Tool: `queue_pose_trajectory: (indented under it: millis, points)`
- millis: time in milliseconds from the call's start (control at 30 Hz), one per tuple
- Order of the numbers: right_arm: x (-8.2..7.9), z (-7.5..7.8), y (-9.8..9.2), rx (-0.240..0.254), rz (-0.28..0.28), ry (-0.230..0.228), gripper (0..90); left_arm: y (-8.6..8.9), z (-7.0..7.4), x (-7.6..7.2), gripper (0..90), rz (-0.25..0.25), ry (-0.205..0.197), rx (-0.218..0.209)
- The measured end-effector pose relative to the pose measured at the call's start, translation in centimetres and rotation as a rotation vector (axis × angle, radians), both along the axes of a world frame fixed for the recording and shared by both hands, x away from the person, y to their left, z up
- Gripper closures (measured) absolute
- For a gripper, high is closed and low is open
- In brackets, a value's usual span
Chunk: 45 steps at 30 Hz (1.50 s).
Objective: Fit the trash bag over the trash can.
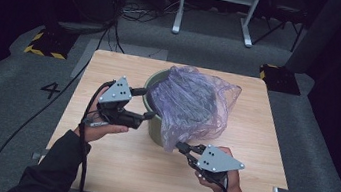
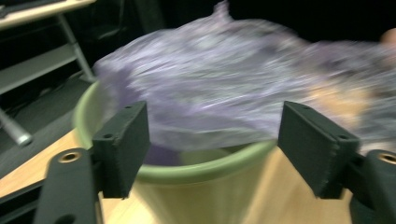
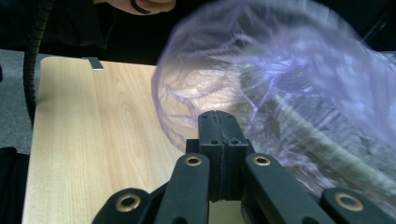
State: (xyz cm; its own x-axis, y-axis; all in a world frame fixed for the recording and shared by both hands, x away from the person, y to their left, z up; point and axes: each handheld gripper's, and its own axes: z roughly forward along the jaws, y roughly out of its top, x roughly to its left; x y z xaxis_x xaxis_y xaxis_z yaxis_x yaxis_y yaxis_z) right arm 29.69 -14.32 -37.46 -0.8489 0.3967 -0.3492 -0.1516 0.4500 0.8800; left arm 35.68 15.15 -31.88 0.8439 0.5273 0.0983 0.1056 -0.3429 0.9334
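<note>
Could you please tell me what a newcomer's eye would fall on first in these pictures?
Most striking is the translucent purple plastic bag billowing over the round green plastic bin in the middle of the light wooden table. The right claw is shut on the bag's near lower edge, in front of the bin. The left claw stands open at the bin's left rim, one jaw on either side of it.

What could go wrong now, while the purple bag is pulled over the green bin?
1. Only the right gripper pinches the thin purple plastic bag, at its near edge; a hard pull might tear the film or let it slip out.
2. The left gripper stands open at the green bin rim, so the bin is not held and may tip or slide towards the person.
</note>
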Motion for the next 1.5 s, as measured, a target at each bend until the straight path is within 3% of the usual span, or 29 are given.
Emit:
queue_pose_trajectory:
  millis: [133,300,367,467,600,733,800,1033,1133,1233,1333,1433,1500]
  points:
    - [0.0,-0.3,0.3,-0.007,0.000,0.005,90.0,-1.8,0.4,-2.6,17.7,-0.087,-0.040,0.014]
    - [0.1,-0.6,0.4,-0.003,-0.008,0.009,90.0,-4.0,0.2,-4.6,15.5,-0.180,-0.045,0.028]
    - [0.2,-0.7,0.5,-0.004,-0.012,0.012,89.4,-4.9,-0.2,-5.2,15.5,-0.198,-0.049,0.055]
    - [0.2,-0.9,0.2,0.003,-0.022,0.015,82.7,-6.0,-1.1,-5.6,15.4,-0.194,-0.059,0.103]
    - [-0.6,-1.1,-1.4,0.010,-0.027,0.026,61.5,-6.8,-2.3,-5.1,16.0,-0.152,-0.042,0.127]
    - [-1.6,-1.0,-4.1,0.023,-0.057,0.043,54.1,-6.8,-3.4,-4.5,29.3,-0.080,-0.057,0.154]
    - [-2.0,-0.9,-5.1,0.033,-0.064,0.043,53.1,-6.7,-3.6,-4.2,44.7,-0.042,-0.068,0.145]
    - [-1.6,-0.7,-6.9,0.065,-0.126,0.036,51.6,-5.5,-3.4,-3.5,81.1,-0.042,-0.091,0.122]
    - [-1.4,-0.5,-7.5,0.079,-0.148,0.037,51.5,-4.7,-3.3,-3.3,89.6,-0.042,-0.103,0.110]
    - [-1.1,-0.3,-8.0,0.090,-0.163,0.034,50.8,-3.7,-3.2,-3.1,89.7,-0.032,-0.102,0.099]
    - [-0.7,-0.2,-8.5,0.092,-0.188,0.030,49.7,-2.8,-3.3,-3.1,89.0,-0.042,-0.076,0.074]
    - [-0.4,-0.3,-8.7,0.105,-0.175,0.057,53.9,-3.0,-3.5,-3.8,62.1,-0.058,-0.075,0.076]
    - [-0.5,-0.5,-8.3,0.091,-0.160,0.050,63.1,-3.5,-3.8,-4.4,46.6,-0.090,-0.063,0.070]
